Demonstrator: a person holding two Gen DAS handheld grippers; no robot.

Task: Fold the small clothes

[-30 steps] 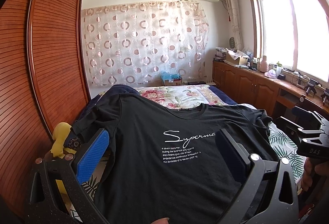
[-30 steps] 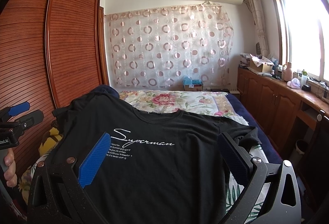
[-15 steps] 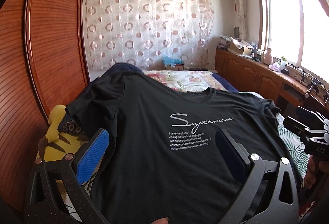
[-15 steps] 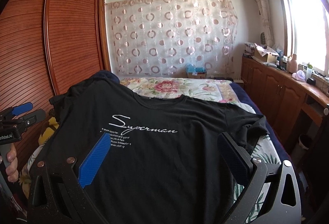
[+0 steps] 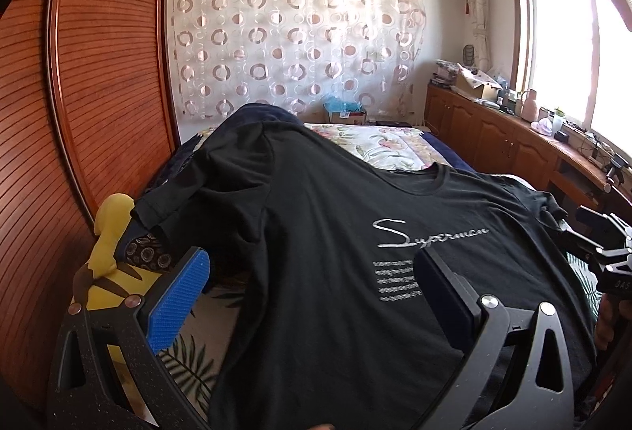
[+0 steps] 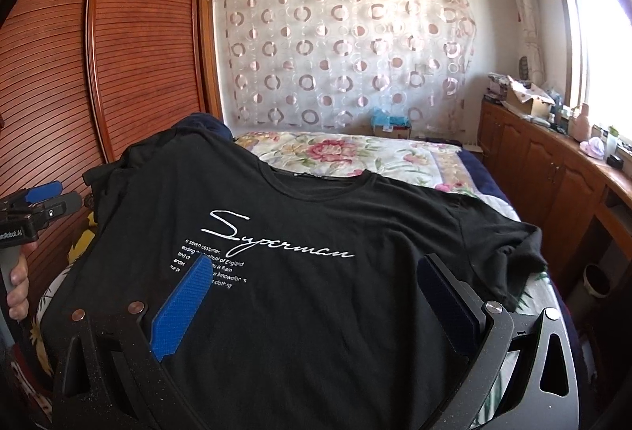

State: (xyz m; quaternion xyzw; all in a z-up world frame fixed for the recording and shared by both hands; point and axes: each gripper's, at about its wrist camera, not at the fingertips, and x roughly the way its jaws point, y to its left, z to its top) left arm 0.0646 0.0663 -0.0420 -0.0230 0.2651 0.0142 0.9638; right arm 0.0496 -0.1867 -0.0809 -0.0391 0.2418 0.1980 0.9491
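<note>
A black T-shirt [image 5: 324, 232] with white "Superman" lettering lies front up across the bed, neckline toward the far end. Its left sleeve [image 5: 177, 193] drapes over a dark blue heap, and its right sleeve [image 6: 509, 244] is bunched. My left gripper [image 5: 312, 272] hovers open over the shirt's lower left part, nothing between its fingers. My right gripper [image 6: 316, 272] hovers open over the lower right part, also holding nothing. Each view catches the other tool at its edge: the right gripper [image 5: 608, 256] and the left gripper [image 6: 35, 201], held by a hand [image 6: 17, 291].
A yellow plush toy [image 5: 110, 232] lies left of the shirt against the slatted wooden wardrobe [image 5: 79, 94]. A floral quilt [image 6: 335, 153] covers the far bed. Wooden cabinets [image 6: 553, 185] with clutter run along the right under the window. A bin [image 6: 600, 280] stands on the floor.
Both grippers have drifted left and tipped a little lower over the shirt, so the lettering sits further right in the left view. Both stay open and the shirt has not moved.
</note>
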